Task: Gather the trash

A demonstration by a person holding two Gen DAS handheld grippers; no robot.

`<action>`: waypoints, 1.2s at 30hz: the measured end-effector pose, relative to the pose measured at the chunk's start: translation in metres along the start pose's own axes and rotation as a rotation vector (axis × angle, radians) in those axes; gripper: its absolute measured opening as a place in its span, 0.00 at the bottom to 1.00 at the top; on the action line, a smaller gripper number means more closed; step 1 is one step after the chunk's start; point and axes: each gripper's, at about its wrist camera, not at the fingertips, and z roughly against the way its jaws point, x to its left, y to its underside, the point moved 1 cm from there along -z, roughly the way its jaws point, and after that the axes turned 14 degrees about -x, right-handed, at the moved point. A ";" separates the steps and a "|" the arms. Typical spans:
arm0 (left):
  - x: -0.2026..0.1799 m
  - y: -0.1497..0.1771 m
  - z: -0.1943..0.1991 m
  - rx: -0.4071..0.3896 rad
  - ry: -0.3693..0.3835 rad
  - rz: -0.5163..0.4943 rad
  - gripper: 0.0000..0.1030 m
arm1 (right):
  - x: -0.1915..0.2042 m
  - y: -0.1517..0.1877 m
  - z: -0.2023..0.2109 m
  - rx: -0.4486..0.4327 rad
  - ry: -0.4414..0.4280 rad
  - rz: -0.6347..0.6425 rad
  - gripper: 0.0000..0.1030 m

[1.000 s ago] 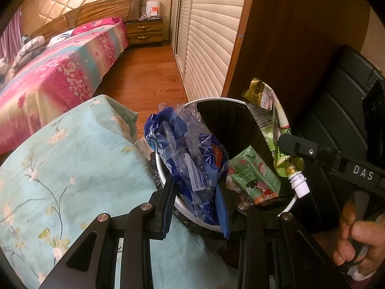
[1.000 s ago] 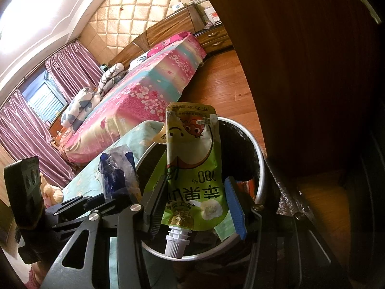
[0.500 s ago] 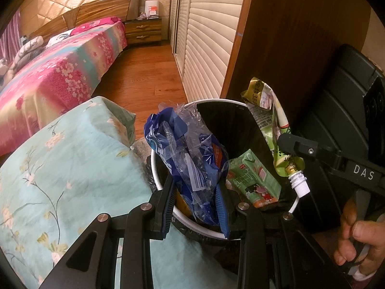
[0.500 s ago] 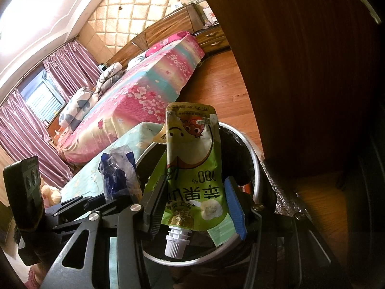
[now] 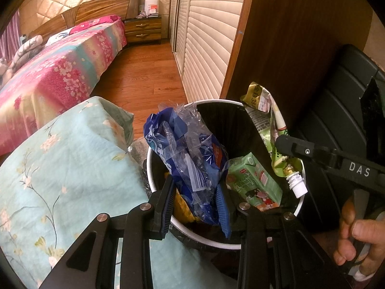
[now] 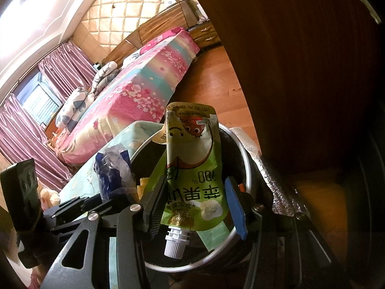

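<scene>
We hold both grippers over the white-rimmed trash bin (image 5: 154, 187), ready to drop. Our left gripper (image 5: 196, 197) pinches a crumpled blue plastic wrapper (image 5: 182, 149) above the opening. Our right gripper (image 6: 192, 204) clamps a green fruit-puree pouch (image 6: 192, 168), spout down. A green drink carton (image 5: 252, 183) already lies inside.

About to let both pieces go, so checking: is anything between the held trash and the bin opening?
Nothing visible blocks either. The blue wrapper and the green pouch both hang over the open bin, where a green carton already lies.
</scene>
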 end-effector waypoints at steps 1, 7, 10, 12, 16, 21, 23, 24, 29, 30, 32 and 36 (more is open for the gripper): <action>0.000 0.001 -0.001 0.004 0.002 0.003 0.32 | -0.001 -0.001 -0.001 0.004 0.000 -0.006 0.49; 0.004 0.001 0.004 -0.005 0.004 0.014 0.59 | -0.005 0.000 -0.002 0.013 -0.011 -0.051 0.52; 0.007 0.001 0.010 -0.014 0.006 0.026 0.59 | -0.005 -0.001 0.000 0.002 -0.018 -0.065 0.59; 0.010 0.003 0.017 -0.025 0.005 0.040 0.59 | -0.002 -0.001 0.003 -0.002 -0.023 -0.064 0.60; 0.018 0.011 0.036 -0.058 -0.004 0.069 0.59 | 0.006 0.002 0.010 -0.019 -0.028 -0.052 0.60; 0.029 0.030 0.073 -0.121 -0.031 0.135 0.59 | 0.023 0.009 0.028 -0.069 -0.040 -0.032 0.60; 0.035 0.043 0.094 -0.154 -0.053 0.160 0.59 | 0.032 0.015 0.036 -0.089 -0.048 -0.020 0.64; 0.036 0.048 0.101 -0.164 -0.063 0.167 0.60 | 0.037 0.018 0.041 -0.100 -0.052 -0.013 0.65; 0.045 0.080 0.152 -0.236 -0.128 0.209 0.64 | 0.067 0.041 0.064 -0.162 -0.074 0.048 0.72; 0.044 0.085 0.162 -0.248 -0.142 0.213 0.64 | 0.074 0.047 0.068 -0.174 -0.078 0.065 0.72; 0.045 0.095 0.181 -0.279 -0.170 0.225 0.64 | 0.083 0.053 0.075 -0.194 -0.087 0.095 0.76; 0.038 0.113 0.217 -0.344 -0.222 0.223 0.66 | 0.106 0.068 0.092 -0.251 -0.096 0.169 0.79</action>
